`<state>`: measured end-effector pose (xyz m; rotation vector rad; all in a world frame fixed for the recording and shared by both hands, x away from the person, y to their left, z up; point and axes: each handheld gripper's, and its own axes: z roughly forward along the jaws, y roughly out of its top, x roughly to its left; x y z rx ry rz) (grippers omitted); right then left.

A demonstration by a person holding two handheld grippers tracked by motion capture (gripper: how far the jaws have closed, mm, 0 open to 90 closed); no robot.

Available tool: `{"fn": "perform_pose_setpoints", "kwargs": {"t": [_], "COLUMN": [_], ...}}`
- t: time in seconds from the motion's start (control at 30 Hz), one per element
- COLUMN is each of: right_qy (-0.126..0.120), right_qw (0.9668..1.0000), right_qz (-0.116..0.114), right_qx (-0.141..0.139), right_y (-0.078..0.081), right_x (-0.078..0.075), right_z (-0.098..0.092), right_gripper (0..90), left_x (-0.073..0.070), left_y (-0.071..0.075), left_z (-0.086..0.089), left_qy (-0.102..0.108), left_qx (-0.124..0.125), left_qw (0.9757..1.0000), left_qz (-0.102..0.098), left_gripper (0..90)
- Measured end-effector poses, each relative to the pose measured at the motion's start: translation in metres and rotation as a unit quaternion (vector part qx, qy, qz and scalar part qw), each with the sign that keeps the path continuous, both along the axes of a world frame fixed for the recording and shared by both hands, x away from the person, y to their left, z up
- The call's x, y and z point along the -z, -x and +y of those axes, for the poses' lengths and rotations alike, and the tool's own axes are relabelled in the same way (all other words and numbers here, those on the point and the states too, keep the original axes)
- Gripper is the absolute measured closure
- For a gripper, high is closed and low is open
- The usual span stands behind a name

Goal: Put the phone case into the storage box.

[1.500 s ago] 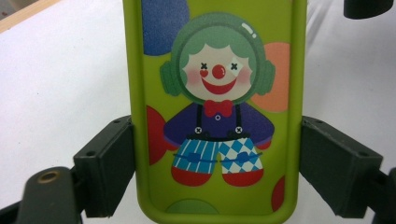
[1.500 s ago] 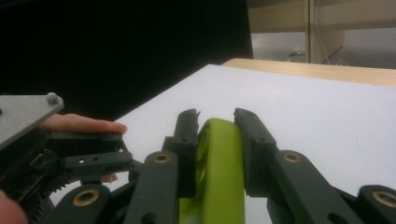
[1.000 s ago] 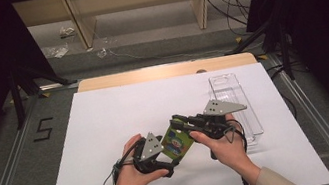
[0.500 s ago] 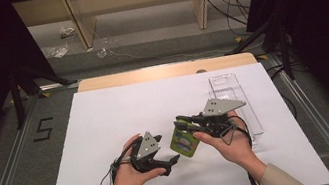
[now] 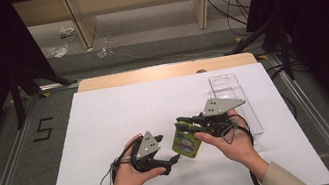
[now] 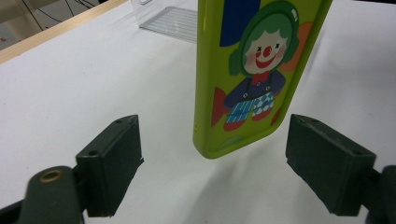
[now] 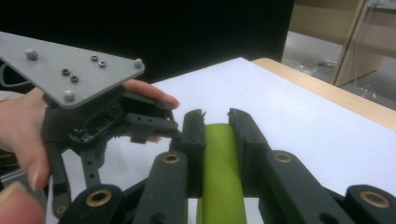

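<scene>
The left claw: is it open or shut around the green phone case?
Open. The left claw has a clear gap between each pad and the green phone case, held by the right claw.

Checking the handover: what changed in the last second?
The left gripper let go of the green phone case and backed off toward the person; its jaws have just been closing slightly, pads clear of the case. The right gripper stays clamped on the case. The clear tray is unmoved.

The green plastic phone case with a clown print [image 5: 185, 142] is now freed from the left gripper [image 5: 168, 148], whose jaws have just been closing slightly, and is parted from it.
</scene>
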<state>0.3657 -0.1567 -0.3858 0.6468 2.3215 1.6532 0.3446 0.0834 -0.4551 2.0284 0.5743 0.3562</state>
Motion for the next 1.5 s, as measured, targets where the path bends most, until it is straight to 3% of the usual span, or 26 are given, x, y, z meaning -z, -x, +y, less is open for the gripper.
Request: {"fn": "perform_pose_setpoints", "kwargs": {"t": [0.27, 0.47, 0.8, 1.1, 1.5], "right_qy": [-0.001, -0.001, -0.004, -0.003, -0.013], "right_qw": [0.9998, 0.9996, 0.9995, 0.9992, 0.9984], "right_qz": [0.007, 0.012, 0.014, 0.017, 0.020], "right_qx": [-0.017, -0.024, -0.028, -0.037, -0.051], "right_y": [0.000, 0.001, 0.001, 0.003, 0.004], "right_x": [-0.001, -0.001, -0.001, 0.000, 0.000], "right_z": [0.001, 0.003, 0.003, 0.007, 0.010], "right_gripper": [77.6, 77.7, 77.6, 77.7, 77.8], "left_x": [0.004, 0.008, 0.013, 0.015, 0.010], "left_y": [-0.007, -0.012, -0.018, -0.019, -0.018], "left_z": [-0.003, -0.005, -0.008, -0.011, -0.009], "left_qy": [0.016, 0.016, 0.012, 0.009, -0.007], "left_qx": [0.040, 0.064, 0.079, 0.107, 0.099], "left_qw": [0.9990, 0.9976, 0.9963, 0.9933, 0.9939], "left_qz": [0.011, 0.023, 0.031, 0.043, 0.049], "left_gripper": [26.7, 28.7, 33.5, 47.4, 74.3]}}
